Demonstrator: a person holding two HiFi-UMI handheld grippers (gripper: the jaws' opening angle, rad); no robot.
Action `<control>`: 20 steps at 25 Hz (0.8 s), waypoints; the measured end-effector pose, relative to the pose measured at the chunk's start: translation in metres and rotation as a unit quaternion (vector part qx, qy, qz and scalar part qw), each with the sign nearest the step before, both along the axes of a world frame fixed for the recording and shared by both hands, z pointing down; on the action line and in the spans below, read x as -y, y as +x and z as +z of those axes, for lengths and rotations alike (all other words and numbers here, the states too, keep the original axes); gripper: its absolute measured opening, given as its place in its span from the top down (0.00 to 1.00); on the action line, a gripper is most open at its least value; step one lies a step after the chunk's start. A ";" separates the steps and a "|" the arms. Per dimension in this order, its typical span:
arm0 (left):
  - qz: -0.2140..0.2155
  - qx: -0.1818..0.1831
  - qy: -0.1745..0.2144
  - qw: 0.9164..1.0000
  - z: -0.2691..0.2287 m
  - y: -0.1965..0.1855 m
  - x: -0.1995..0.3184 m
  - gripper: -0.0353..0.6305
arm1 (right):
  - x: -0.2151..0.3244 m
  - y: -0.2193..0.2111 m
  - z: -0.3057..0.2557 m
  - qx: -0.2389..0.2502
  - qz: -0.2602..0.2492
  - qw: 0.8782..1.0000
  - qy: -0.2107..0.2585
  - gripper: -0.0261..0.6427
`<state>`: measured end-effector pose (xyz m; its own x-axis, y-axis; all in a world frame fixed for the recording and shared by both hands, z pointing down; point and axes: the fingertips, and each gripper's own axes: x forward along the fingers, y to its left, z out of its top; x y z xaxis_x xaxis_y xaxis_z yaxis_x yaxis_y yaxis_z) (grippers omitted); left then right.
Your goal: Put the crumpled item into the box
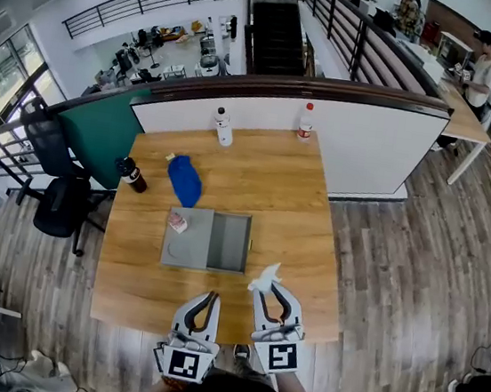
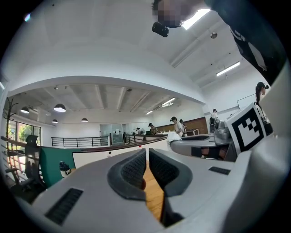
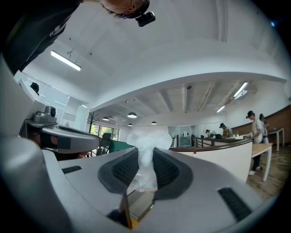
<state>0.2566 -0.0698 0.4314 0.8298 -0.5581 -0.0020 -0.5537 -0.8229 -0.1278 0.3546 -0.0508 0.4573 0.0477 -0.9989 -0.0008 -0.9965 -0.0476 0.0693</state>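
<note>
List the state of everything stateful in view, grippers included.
right gripper: shut on crumpled white plastic
crumpled white plastic: pinched between the jaws, not yet in the box
left gripper: jaws a narrow gap apart, empty
grey box: open, on the table
blue cloth: bunched, lying on the table
clear bottle: upright, capped
red-capped bottle: upright, capped
dark bottle: upright, at the table's left edge
</note>
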 end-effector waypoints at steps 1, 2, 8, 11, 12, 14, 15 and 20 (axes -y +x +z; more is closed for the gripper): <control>0.019 0.013 0.036 0.999 -0.004 0.006 -0.003 0.89 | -0.001 0.004 0.001 0.004 0.007 1.000 0.004 0.82; 0.041 0.028 0.077 0.996 -0.008 0.013 -0.007 0.89 | -0.003 0.009 0.001 0.013 0.016 1.000 0.010 0.82; 0.088 0.025 0.071 0.993 -0.002 0.042 -0.025 0.89 | -0.018 0.035 0.010 0.052 0.070 0.996 0.026 0.82; 0.079 0.009 0.019 0.997 0.006 0.044 -0.025 0.89 | -0.023 0.040 0.014 0.048 0.077 0.996 0.019 0.82; 0.077 0.004 0.011 0.997 0.007 0.044 -0.024 0.89 | -0.025 0.041 0.015 0.047 0.079 0.996 0.017 0.82; 0.083 0.006 0.021 0.996 0.005 0.045 -0.023 0.89 | -0.027 0.044 0.017 0.043 0.082 0.996 0.014 0.82; 0.086 0.007 0.030 0.996 0.003 0.045 -0.023 0.89 | -0.027 0.045 0.017 0.041 0.082 0.996 0.010 0.82; 0.069 -0.011 0.008 0.997 0.003 0.036 -0.010 0.89 | -0.020 0.042 0.022 0.026 0.077 0.997 -0.008 0.82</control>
<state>0.2928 -0.0597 0.4348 0.8988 -0.4374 -0.0286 -0.4372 -0.8897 -0.1315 0.3967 -0.0305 0.4791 0.1994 -0.9797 0.0220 -0.9798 -0.1990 0.0197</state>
